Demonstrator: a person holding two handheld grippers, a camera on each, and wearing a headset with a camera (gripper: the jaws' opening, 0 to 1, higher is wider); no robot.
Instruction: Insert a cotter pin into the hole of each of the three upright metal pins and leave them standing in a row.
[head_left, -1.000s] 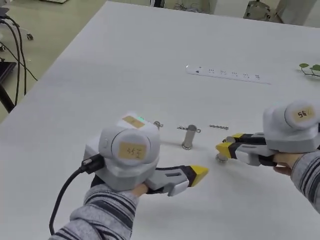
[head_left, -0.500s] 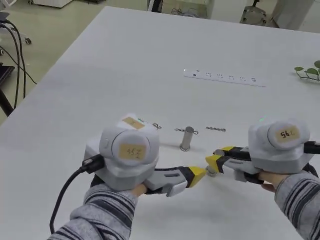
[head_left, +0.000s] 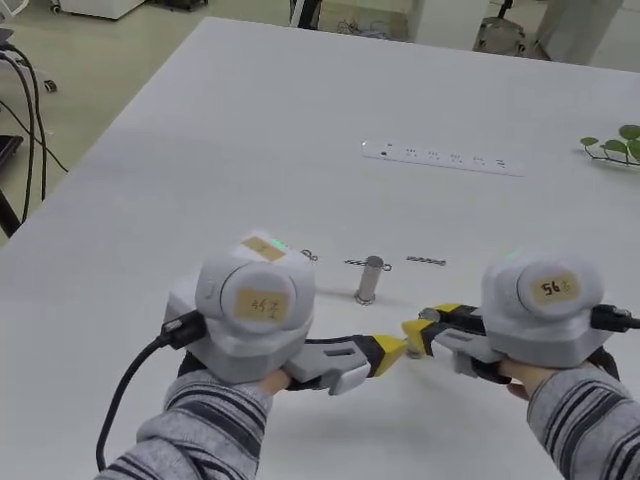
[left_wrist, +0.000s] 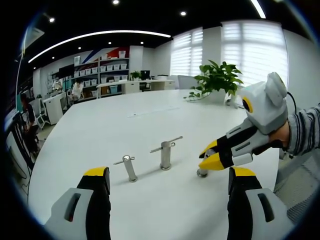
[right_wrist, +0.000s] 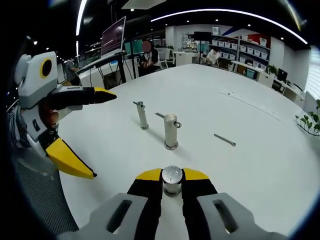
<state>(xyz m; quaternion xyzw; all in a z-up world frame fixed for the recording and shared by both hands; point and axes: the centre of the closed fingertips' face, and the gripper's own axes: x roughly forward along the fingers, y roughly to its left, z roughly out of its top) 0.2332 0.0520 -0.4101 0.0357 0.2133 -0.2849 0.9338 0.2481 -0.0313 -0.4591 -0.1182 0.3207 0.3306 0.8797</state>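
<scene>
Clamping metal pin, right tool, loose cotter pin, power strip beyond

In the head view, two small yellow stickers have numbers written on them by hand. The first sticker is at about 7 o'clock in the picture, on the round white back of the left gripper. It looks like 55 with one more mark after it, but the writing is too small to be sure. The second sticker is at about 4 o'clock, on the round white back of the right gripper. It says 56, then a small mark I cannot read. A third sticker, on top of the left gripper, is too blurry to read. The white power strip on the desk, at about 1 o'clock, has tiny dark marks, too small to read.
</scene>
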